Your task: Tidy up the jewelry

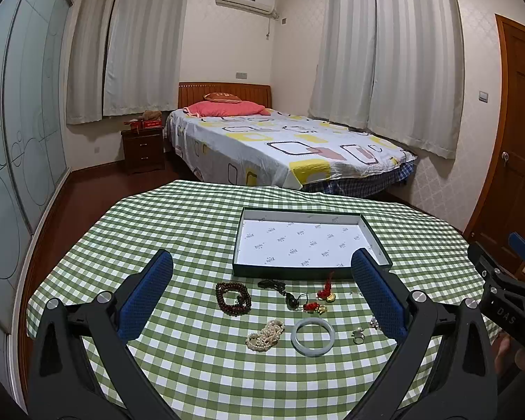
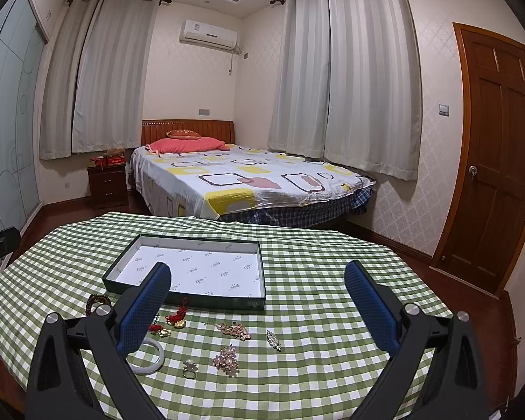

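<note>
A shallow dark-rimmed box (image 1: 241, 234) with white paper lining sits on the green checked tablecloth (image 1: 178, 217); it shows again as the box (image 2: 262, 266) in the right wrist view. In front of it lie a dark red bead bracelet (image 1: 233, 297), a black pendant cord (image 1: 280, 288), red-and-gold charms (image 1: 323, 295), a pearl strand (image 1: 266, 335), a pale jade bangle (image 1: 312, 336) and a ring (image 1: 357, 336). The right wrist view adds brooches (image 2: 226, 360) and a small clip (image 2: 273, 340). My left gripper (image 1: 262, 292) hangs open above the jewelry. My right gripper (image 2: 259, 306) is open too, holding nothing.
Beyond the table stands a bed (image 1: 280, 147) with a patterned sheet, a dark nightstand (image 1: 143, 150) to its left, and a wooden door (image 2: 497, 161) at the right. White curtains cover the walls. The right gripper's body (image 1: 507, 294) shows at the right edge.
</note>
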A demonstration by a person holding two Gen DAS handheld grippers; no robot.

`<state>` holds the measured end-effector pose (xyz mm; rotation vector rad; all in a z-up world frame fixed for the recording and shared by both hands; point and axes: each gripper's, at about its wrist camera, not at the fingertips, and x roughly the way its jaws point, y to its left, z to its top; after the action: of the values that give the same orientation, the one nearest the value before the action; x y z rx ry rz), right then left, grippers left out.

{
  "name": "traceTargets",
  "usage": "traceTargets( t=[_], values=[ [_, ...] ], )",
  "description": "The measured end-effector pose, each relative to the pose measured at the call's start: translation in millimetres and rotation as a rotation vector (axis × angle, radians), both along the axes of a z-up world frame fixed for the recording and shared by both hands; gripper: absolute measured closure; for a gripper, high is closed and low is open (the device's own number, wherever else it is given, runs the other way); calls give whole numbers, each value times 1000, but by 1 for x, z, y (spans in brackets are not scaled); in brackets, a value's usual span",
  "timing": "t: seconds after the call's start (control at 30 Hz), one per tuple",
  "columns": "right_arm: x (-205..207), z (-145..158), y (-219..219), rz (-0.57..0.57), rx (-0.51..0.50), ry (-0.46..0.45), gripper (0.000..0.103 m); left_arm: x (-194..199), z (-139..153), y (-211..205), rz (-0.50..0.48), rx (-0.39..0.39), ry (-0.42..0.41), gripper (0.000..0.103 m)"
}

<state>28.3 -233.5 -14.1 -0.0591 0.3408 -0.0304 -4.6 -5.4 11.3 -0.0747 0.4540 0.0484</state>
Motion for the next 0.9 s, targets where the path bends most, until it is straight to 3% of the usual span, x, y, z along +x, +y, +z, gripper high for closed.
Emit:
traceTargets(
  t=[0.9],
  values=[
    [0, 1, 2, 1, 0, -9, 6, -2, 1, -2, 0, 5, -6, 4]
  ],
)
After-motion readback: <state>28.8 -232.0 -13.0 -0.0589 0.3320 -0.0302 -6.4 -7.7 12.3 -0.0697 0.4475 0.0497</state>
